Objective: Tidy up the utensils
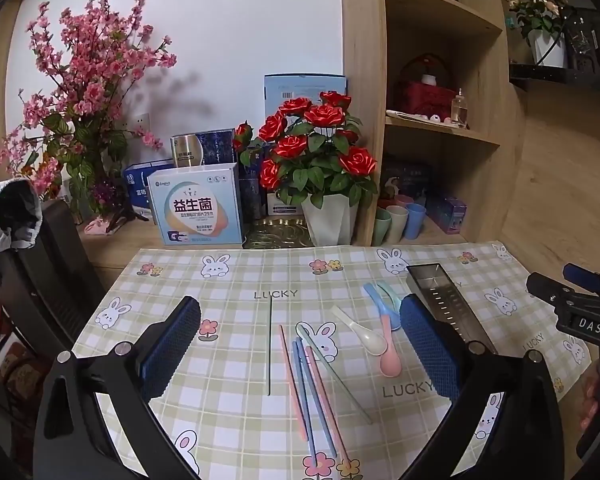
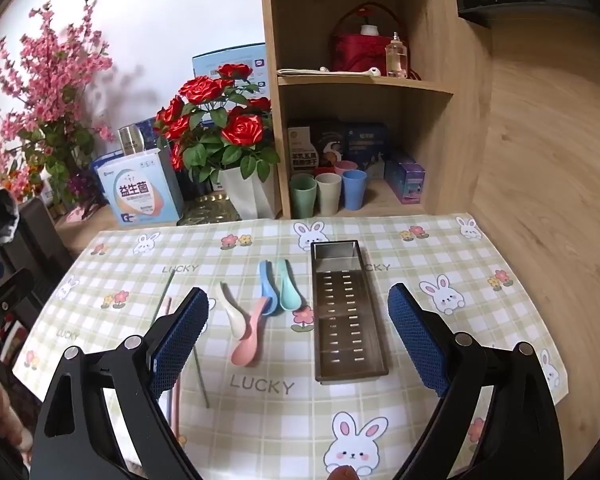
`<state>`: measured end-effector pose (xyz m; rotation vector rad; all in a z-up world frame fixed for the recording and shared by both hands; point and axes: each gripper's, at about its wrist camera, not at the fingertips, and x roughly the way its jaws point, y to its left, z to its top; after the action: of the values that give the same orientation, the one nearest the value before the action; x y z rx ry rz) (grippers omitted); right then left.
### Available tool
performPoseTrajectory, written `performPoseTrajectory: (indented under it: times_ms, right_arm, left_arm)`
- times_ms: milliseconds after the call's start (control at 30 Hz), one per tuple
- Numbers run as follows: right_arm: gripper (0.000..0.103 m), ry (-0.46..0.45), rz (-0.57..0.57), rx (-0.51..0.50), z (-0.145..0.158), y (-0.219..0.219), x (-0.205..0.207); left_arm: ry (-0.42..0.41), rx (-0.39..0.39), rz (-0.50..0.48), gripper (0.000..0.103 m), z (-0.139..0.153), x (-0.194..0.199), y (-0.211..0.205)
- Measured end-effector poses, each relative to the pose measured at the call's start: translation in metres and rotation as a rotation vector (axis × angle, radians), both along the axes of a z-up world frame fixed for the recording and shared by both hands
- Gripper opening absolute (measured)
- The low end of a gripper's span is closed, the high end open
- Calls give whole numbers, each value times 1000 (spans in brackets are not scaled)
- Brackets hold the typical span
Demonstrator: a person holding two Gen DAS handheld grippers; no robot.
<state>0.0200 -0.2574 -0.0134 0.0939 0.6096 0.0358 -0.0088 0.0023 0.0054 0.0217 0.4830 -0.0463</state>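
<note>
Chopsticks [image 2: 172, 364] partly behind a blue pad; box [image 2: 405, 178] print unreadable.

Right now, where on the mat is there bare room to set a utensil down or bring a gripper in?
Free: the mat right of the metal tray, and the near strip in front of it. Also left of the chopsticks. Crowded: the spoons lie overlapping between chopsticks and tray.

both wrists – angled down, mat [image 1: 236, 280] shared

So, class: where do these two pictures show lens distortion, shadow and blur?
Left wrist view: shelf unit edges bow outward, pink blossom branches cast a soft shadow on the wall. Right wrist view: checked mat curves, frame corners go dark, no motion blur.
</note>
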Motion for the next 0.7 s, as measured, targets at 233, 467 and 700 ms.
performPoseTrajectory:
  times_ms: [233, 467, 700]
  right_arm:
    - [88, 1, -16, 1, 3, 5, -11]
    - [88, -1, -17, 0, 3, 5, -11]
    - [88, -1, -19, -1, 3, 4, -11]
  left_arm:
    - [-2, -27, -9, 98, 1, -1, 1]
    - [-4, -33, -11, 98, 3, 0, 2]
    - [-4, -36, -13, 98, 3, 0, 2]
